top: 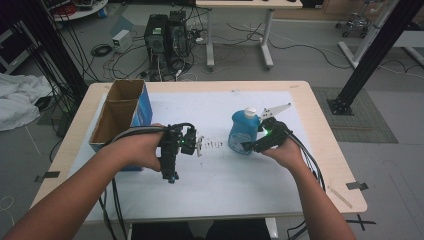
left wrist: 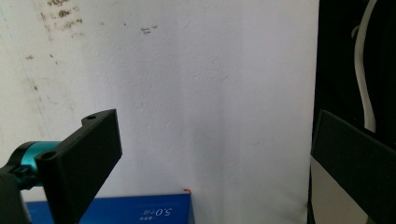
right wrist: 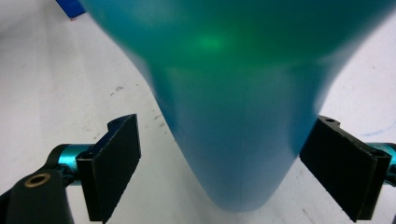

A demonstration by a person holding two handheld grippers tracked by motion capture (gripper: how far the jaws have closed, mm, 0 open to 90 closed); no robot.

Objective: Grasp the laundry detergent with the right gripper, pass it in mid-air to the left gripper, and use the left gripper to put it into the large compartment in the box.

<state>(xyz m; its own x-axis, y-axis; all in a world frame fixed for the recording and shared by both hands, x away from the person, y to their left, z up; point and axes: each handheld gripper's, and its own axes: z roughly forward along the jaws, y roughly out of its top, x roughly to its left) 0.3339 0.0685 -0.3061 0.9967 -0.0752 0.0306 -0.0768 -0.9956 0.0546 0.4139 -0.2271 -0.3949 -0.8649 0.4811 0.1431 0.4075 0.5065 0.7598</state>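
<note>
A blue bottle (top: 242, 131) with a white cap stands upright on the white sheet (top: 200, 107), right of centre. My right gripper (top: 248, 146) is at its base, open; in the right gripper view the bottle (right wrist: 233, 116) sits between the two spread jaws of that gripper (right wrist: 226, 140), with a gap on the left side. My left gripper (top: 171, 176) is held left of centre, pointing down at the sheet, open with nothing between its jaws (left wrist: 215, 140). An open cardboard box (top: 120, 112) with a blue side stands at the table's left; its blue edge (left wrist: 116, 210) lies under the left gripper.
Dark scribble marks (top: 212, 145) stain the sheet between the two grippers. Computer towers (top: 165, 35) and cables sit on the floor behind the table, beside a desk (top: 240, 30). A black frame post (top: 370, 55) rises at the right.
</note>
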